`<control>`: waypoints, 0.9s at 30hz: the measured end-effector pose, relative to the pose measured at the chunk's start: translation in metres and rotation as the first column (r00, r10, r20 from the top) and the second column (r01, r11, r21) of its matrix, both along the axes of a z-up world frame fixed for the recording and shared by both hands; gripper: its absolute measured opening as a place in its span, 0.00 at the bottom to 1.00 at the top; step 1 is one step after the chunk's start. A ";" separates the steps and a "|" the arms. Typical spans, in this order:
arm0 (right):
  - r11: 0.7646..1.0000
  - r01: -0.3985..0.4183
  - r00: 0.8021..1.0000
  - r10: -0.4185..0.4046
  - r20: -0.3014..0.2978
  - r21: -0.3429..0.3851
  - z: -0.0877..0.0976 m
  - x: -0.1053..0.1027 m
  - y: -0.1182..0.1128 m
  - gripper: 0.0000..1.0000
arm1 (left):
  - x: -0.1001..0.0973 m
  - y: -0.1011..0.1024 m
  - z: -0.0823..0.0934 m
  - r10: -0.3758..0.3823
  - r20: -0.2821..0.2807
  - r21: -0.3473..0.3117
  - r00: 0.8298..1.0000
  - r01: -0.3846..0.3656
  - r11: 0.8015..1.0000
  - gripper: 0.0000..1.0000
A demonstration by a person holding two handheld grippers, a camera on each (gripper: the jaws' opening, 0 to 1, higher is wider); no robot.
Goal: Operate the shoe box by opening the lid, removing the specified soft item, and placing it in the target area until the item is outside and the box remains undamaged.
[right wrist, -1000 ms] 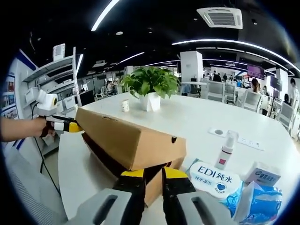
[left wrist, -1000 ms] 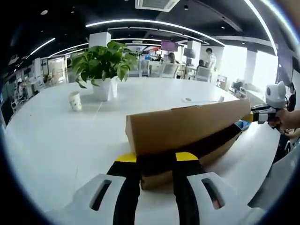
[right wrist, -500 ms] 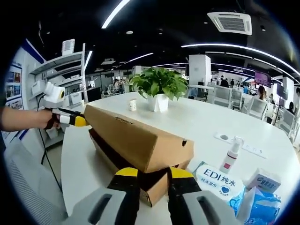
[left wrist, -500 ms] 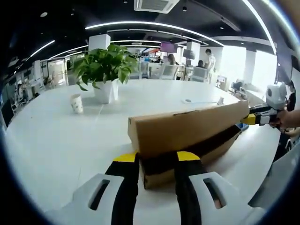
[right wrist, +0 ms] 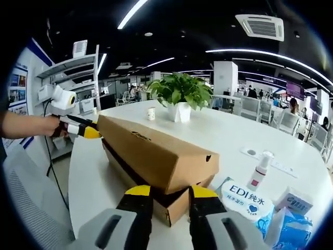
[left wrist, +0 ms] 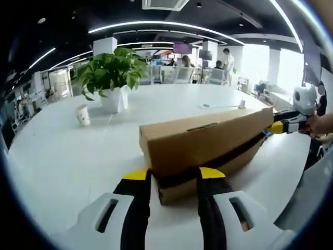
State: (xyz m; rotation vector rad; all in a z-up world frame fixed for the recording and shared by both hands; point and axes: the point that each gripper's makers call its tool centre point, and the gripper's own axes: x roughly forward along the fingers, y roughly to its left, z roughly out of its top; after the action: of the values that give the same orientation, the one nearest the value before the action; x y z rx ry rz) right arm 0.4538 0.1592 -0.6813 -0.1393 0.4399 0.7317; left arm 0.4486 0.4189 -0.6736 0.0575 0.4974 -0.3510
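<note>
Grippers bracket the shoe box [left wrist: 203, 143] on the white bench [left wrist: 62, 156]. Left gripper view: left gripper [left wrist: 173, 179] spread around the near end, right gripper [left wrist: 281, 126] at three o'clock. Right gripper view: right gripper [right wrist: 170, 194] spread at the box [right wrist: 156, 151] end; left gripper [right wrist: 86, 132] at nine o'clock; wet wipes pack [right wrist: 244, 200] at four o'clock.

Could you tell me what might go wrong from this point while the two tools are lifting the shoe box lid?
The lid is raised only partway, with the left tool and right tool at opposite ends. Uneven lifting might twist or crease the cardboard.

The box base looks unheld, so it may rise or slide on the table.

A spray bottle and wet wipes pack sit close by; a shifting box could knock the bottle over.
</note>
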 end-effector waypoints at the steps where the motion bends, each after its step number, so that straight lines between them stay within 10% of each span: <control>1: 1.000 -0.004 1.000 0.004 0.003 -0.004 -0.001 0.000 0.000 0.25 | 0.000 0.000 0.000 -0.002 -0.001 0.005 1.000 0.002 1.000 0.35; 27: 0.999 -0.004 1.000 0.003 -0.024 -0.034 -0.020 -0.008 0.004 0.30 | -0.006 -0.002 -0.021 0.004 -0.051 0.005 0.999 -0.004 1.000 0.37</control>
State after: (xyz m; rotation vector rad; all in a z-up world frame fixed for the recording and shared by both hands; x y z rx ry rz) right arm 0.4459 0.1628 -0.7011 -0.1640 0.4750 0.7298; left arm 0.4422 0.4174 -0.6949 0.0527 0.5486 -0.3476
